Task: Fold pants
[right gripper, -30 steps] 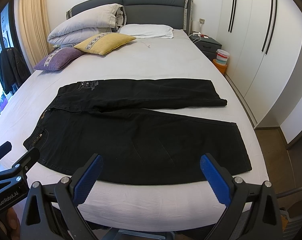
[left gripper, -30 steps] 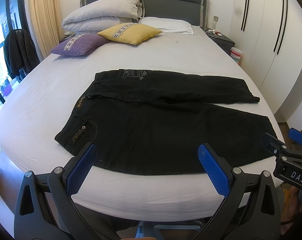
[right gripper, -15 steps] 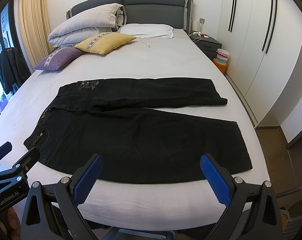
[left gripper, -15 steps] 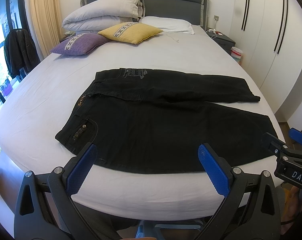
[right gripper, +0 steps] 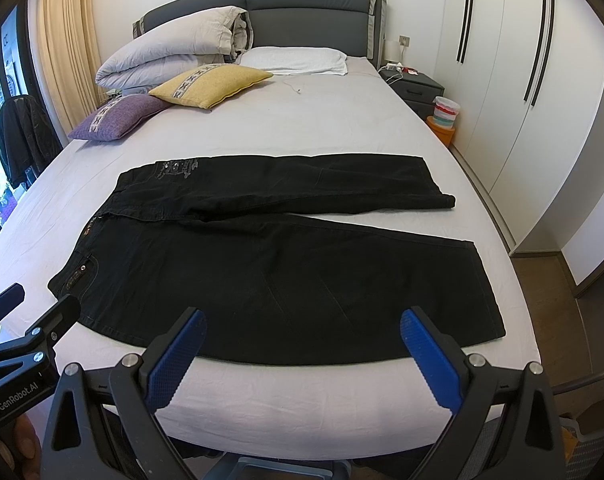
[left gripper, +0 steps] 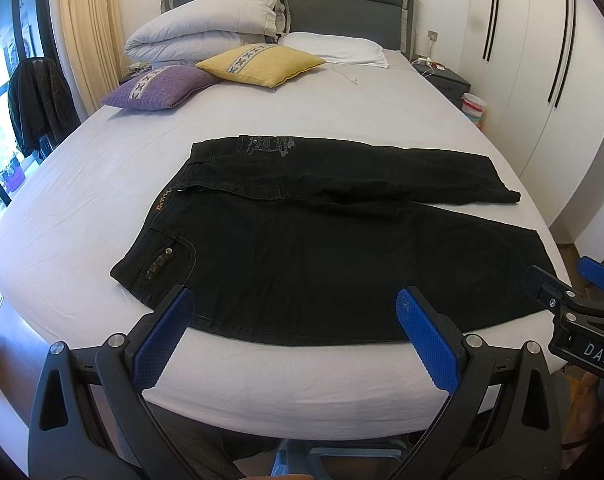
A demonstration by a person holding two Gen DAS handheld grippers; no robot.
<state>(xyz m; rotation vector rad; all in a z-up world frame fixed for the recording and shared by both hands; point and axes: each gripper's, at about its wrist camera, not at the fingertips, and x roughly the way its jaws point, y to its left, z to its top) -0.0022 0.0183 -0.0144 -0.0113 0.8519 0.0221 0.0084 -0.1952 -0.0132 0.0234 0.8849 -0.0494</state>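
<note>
Black pants (left gripper: pixel 322 240) lie flat on the white bed (left gripper: pixel 302 112), waistband to the left, legs spread in a V to the right; they also show in the right wrist view (right gripper: pixel 282 264). My left gripper (left gripper: pixel 298 332) is open and empty, held off the bed's near edge, by the waist end. My right gripper (right gripper: pixel 302 348) is open and empty, off the near edge, by the near leg. The right gripper also shows in the left wrist view (left gripper: pixel 570 292), and the left gripper in the right wrist view (right gripper: pixel 34 312).
A purple cushion (left gripper: pixel 158 88), a yellow cushion (left gripper: pixel 262 62), a folded duvet (left gripper: pixel 206 24) and a white pillow (left gripper: pixel 334 48) sit by the grey headboard. A nightstand (right gripper: pixel 414 84) and white wardrobes (right gripper: pixel 522 80) stand right. A dark jacket (left gripper: pixel 38 104) hangs left.
Both grippers have crept slightly towards the bed; the pants sit a little higher in view. Both stay open.
</note>
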